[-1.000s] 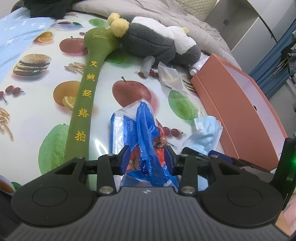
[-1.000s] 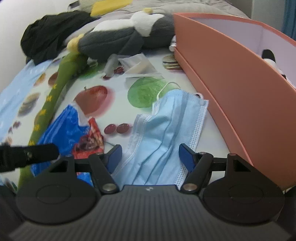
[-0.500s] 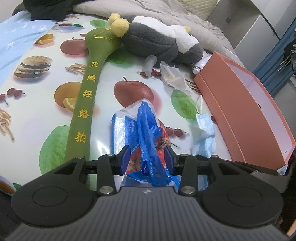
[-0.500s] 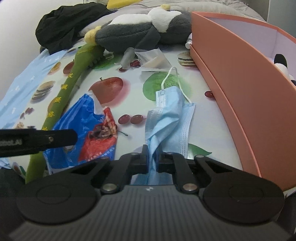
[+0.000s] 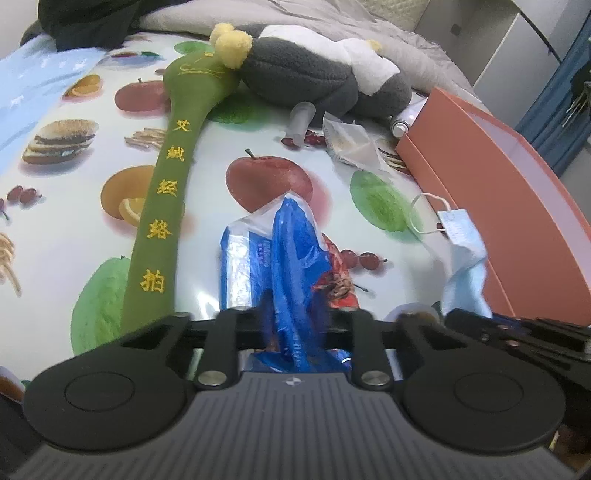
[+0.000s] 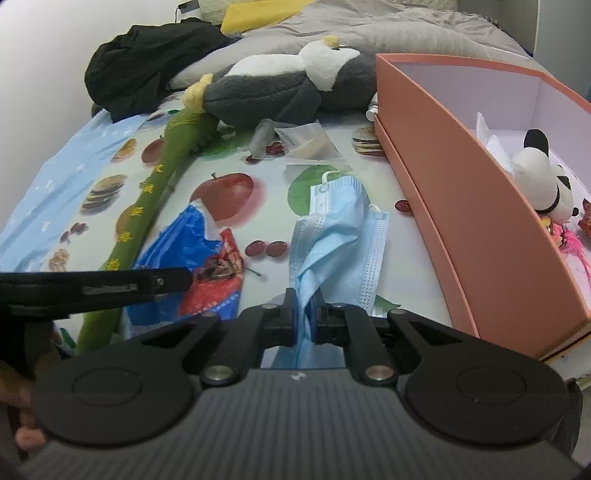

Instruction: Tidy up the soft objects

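Note:
My left gripper is shut on a crumpled blue plastic bag that lies on the fruit-print cloth; the bag also shows in the right wrist view. My right gripper is shut on a light blue face mask and holds it lifted and bunched beside the orange box. The mask also shows in the left wrist view. A long green plush mallet lies to the left. A grey and white plush bird lies at the back.
The orange box stands at the right and holds a small panda plush and white tissue. Small clear packets and a tube lie near the bird. Black clothing and a grey quilt lie behind.
My right gripper closed on the face mask and lifted it off the cloth, gathering it into a bunch. My left gripper tightened on the blue bag.

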Motion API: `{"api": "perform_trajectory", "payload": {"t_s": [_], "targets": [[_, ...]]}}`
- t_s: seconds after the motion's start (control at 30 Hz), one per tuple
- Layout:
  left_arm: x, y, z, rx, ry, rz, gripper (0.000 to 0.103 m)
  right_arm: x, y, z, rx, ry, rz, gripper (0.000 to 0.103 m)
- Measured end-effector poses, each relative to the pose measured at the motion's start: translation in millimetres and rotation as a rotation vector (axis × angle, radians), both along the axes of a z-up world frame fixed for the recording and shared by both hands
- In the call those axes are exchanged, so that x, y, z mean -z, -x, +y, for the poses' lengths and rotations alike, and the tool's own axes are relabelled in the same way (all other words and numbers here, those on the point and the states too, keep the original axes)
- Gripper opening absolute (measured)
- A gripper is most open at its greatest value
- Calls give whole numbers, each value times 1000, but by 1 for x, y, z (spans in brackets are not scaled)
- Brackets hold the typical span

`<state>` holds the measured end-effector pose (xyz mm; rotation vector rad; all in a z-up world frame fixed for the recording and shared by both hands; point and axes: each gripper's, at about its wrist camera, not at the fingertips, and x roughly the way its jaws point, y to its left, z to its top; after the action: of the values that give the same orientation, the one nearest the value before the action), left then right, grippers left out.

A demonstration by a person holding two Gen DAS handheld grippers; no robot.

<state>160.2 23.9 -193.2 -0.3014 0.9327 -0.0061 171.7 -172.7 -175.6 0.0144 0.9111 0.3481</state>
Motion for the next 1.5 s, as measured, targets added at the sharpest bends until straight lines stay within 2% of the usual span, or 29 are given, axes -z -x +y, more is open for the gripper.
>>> {"api": "perform_trajectory", "payload": {"t_s": [0.1,0.3,0.87,1.13,1.5], "targets": [[-5,3,0,15,8,-19,11,-7,5,-1,-4,-4,-12,10],[-24,11,-3,38,23,-55,8,-27,12,-4,-6,-16,-37,10],[-125,27,-36,116,68,-214,8,-106,32,-39,16,-70,-162,10],[-157,18,-74,210,92,-243,8,-126,37,-73,102,-84,-194,10],[-175,-9,-137,352,124,-246,8,-144,40,-131,244,-91,-195,10]]}}
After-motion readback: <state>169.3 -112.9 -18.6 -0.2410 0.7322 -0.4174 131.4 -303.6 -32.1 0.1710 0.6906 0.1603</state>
